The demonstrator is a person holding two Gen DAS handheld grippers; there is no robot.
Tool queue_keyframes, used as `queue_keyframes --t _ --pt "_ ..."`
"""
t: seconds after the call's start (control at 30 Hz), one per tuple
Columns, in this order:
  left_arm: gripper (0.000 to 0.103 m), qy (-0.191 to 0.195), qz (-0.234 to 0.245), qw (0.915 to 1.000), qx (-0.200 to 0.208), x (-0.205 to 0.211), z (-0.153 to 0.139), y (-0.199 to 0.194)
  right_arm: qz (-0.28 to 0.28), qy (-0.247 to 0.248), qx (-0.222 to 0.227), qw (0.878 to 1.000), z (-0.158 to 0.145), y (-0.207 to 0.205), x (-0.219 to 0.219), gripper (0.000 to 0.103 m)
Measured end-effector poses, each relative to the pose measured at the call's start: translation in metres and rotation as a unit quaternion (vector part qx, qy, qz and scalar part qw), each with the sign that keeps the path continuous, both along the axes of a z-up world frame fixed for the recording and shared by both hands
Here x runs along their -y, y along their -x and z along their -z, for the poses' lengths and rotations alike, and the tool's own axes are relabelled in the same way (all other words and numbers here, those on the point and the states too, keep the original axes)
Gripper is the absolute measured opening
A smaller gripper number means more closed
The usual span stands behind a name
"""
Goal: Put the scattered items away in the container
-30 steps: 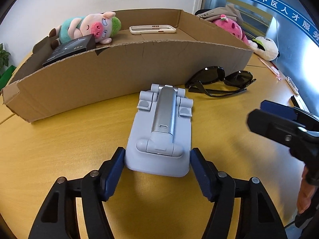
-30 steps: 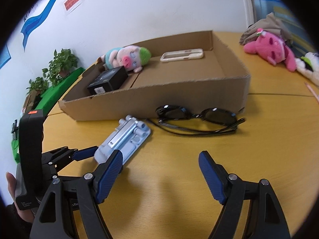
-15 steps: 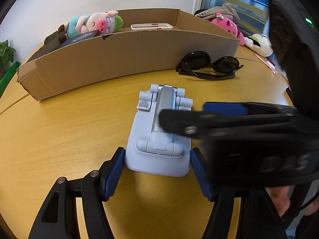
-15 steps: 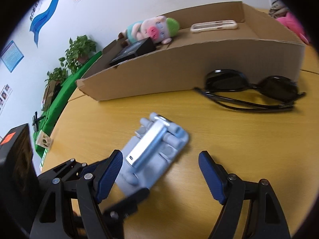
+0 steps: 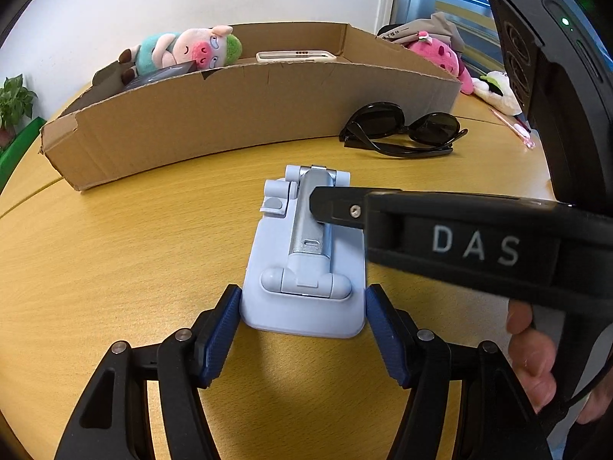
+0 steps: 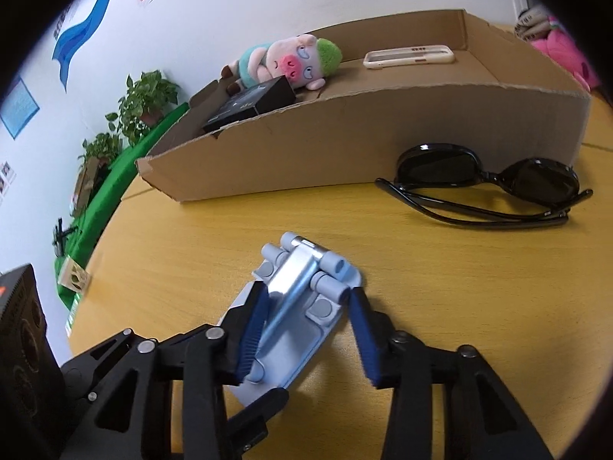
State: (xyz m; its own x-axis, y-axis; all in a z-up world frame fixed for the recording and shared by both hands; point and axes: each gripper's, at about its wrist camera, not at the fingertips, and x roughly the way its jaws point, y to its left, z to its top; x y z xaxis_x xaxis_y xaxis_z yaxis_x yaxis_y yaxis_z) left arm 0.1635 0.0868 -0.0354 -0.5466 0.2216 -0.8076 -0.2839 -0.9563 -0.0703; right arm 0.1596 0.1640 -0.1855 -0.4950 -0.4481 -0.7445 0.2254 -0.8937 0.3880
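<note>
- The cardboard box (image 5: 230, 122) stands on the yellow table (image 5: 115, 249) beyond both grippers, holding a plush pig (image 5: 184, 51), a black box (image 6: 253, 105) and a white phone case (image 6: 410, 55).
- Black sunglasses (image 5: 402, 130) lie ahead and to the right of the left gripper, just before the box wall.
- The pale blue folding phone stand (image 5: 306, 253) lies flat on the table between the left gripper's pads.
- The left gripper (image 5: 302, 329) is clamped on the stand's near end, both blue pads against its sides.
- The right gripper (image 6: 306, 329) has just been closing around the stand's silver arm; its left pad touches, and the right pad stands just beside the hinge.
</note>
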Motion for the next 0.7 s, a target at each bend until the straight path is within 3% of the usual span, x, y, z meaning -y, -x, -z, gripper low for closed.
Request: queue_keyframes --t 0.03,0.1,0.37,0.5,0.63,0.7 --pt "0.069 0.003 -0.003 1.0 -0.002 0.001 0.0 0.0 0.0 -0.002 -0.002 1.0 -0.001 -0.001 0.0 0.035" --pt "0.069 0.006 -0.009 0.9999 -0.011 0.003 -0.004 -0.001 0.0 -0.028 -0.011 1.0 -0.004 -0.003 0.003 0.011" --pt "0.069 0.011 0.0 0.9998 -0.014 0.004 -0.008 -0.004 -0.018 -0.008 0.003 1.0 0.002 0.006 -0.006 0.014" --pt "0.069 0.011 0.002 0.9998 -0.014 0.004 -0.008 -0.005 -0.021 -0.013 0.0 1.0 0.006 0.01 -0.011 0.031" --pt "0.069 0.013 0.004 0.9998 -0.017 0.003 -0.007 -0.006 -0.04 -0.021 -0.013 0.999 0.006 0.01 -0.008 0.029" --pt "0.069 0.011 0.005 0.9997 -0.02 0.005 -0.007 -0.006 -0.057 -0.022 -0.02 0.998 0.005 0.01 -0.005 0.021"
